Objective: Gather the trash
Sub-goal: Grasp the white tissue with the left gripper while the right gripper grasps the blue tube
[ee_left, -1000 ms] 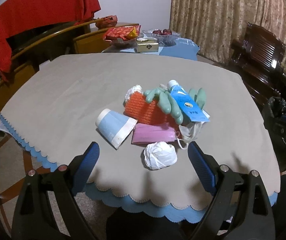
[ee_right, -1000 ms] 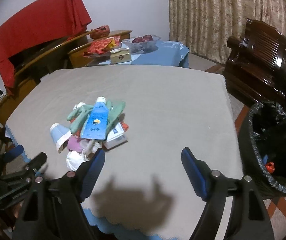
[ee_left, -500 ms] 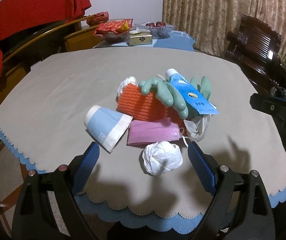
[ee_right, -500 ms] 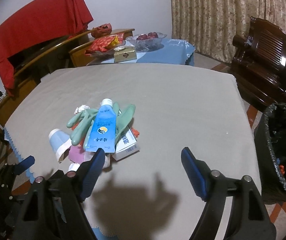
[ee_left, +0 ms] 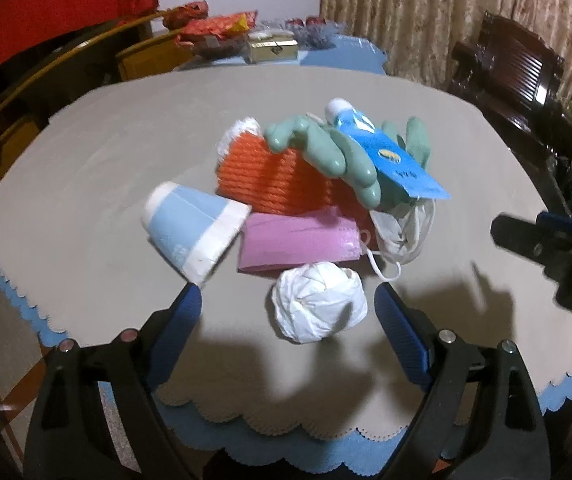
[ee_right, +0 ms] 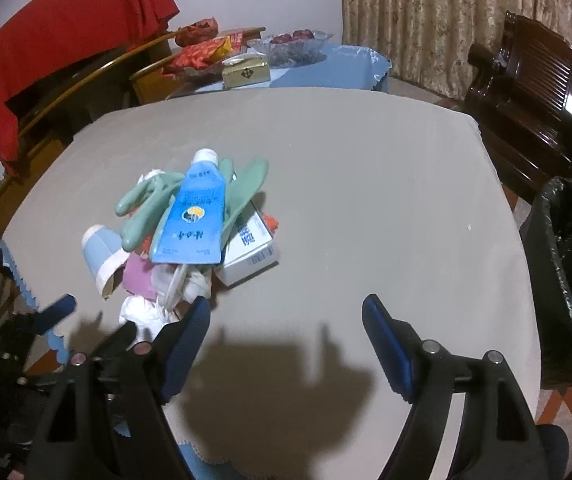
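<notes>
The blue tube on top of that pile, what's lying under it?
The blue tube rests on green rubber gloves. A white box pokes out beneath, plus an orange knitted piece and a white mask. Anything deeper is covered.

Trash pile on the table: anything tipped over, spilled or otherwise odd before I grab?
The paper cup lies on its side at the pile's left edge, with no spill visible. The blue tube rests loosely atop the green gloves, so it may slide. The crumpled white wad sits nearest the left tool.
</notes>
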Demonstrator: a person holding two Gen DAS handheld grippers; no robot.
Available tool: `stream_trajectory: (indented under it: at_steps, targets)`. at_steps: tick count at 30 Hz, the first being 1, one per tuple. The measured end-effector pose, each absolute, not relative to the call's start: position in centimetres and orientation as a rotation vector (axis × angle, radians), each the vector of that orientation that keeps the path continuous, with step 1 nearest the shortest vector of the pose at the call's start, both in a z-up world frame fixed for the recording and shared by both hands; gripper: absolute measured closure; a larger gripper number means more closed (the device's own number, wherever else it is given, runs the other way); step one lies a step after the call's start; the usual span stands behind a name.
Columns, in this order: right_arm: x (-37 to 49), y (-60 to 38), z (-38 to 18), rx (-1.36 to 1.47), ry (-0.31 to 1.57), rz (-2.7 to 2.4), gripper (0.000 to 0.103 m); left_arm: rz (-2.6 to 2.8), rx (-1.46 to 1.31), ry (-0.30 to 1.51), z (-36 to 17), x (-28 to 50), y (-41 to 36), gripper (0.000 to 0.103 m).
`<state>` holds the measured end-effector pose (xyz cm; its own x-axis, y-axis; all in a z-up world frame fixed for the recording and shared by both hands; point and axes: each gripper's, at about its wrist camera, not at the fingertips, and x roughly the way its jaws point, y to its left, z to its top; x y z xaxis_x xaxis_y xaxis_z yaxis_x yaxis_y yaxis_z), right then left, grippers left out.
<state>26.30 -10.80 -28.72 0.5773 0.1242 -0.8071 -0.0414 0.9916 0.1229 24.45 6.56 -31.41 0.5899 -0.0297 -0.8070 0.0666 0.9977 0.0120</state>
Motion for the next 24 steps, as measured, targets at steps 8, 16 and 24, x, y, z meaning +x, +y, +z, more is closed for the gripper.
stream_trajectory:
  at_steps: [8,16,24]
  targets:
    - [26.9,-10.8,-29.1,0.103,0.954,0.102,0.026,-0.099,0.034,1.030,-33.2,26.3,6.2,0.052]
    - [27.3,-10.1,-28.3,0.098,0.929,0.119,0.026,-0.142,0.039,0.992,-31.8,26.1,5.5,0.084]
    - [28.8,-8.9,-26.8,0.094,0.896,0.155,0.027,-0.129,0.017,0.870,-27.1,24.9,6.8,0.086]
